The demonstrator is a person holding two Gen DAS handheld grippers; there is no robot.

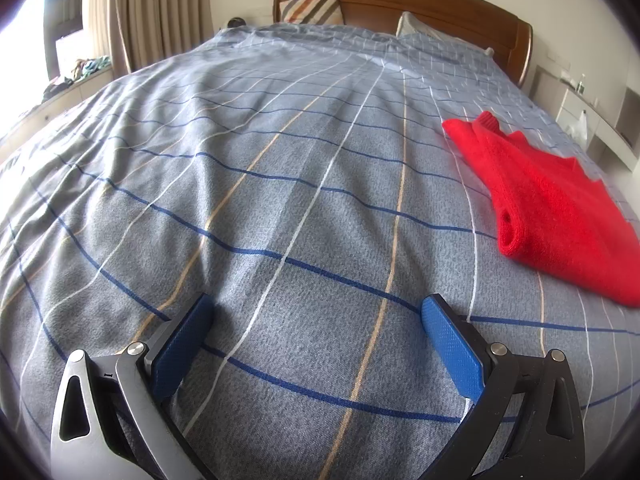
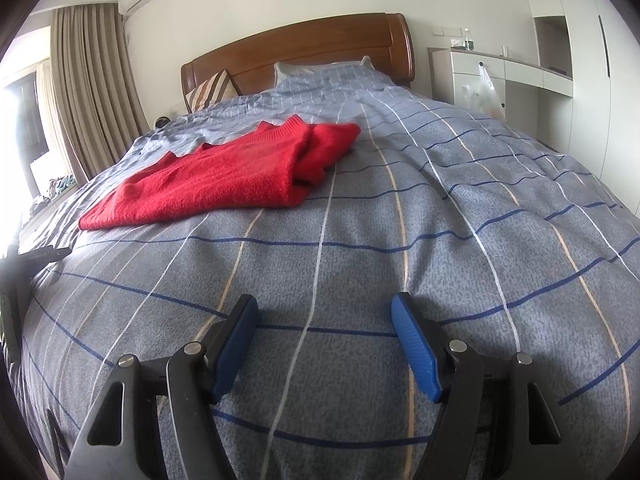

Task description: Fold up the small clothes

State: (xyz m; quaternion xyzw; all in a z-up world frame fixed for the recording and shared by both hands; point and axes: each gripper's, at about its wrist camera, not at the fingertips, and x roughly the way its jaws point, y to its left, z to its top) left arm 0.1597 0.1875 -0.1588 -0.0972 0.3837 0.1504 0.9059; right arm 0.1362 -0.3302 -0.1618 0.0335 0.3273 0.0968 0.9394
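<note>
A red knitted sweater (image 1: 560,200) lies folded on the grey checked bedspread (image 1: 280,160), to the right in the left wrist view. In the right wrist view the same sweater (image 2: 224,176) lies to the upper left on the bedspread (image 2: 440,240), its sleeves tucked over the body. My left gripper (image 1: 318,312) is open just above the bedspread, well to the left of the sweater, with nothing between its blue pads. My right gripper (image 2: 324,312) is open too, low over bare bedspread in front of the sweater and apart from it.
A wooden headboard (image 2: 304,52) with a striped pillow (image 2: 210,90) and a grey pillow (image 2: 296,70) closes the far end. Beige curtains (image 2: 92,88) and a window ledge with clutter (image 1: 76,74) stand to the left. A white dresser (image 2: 500,76) stands on the right.
</note>
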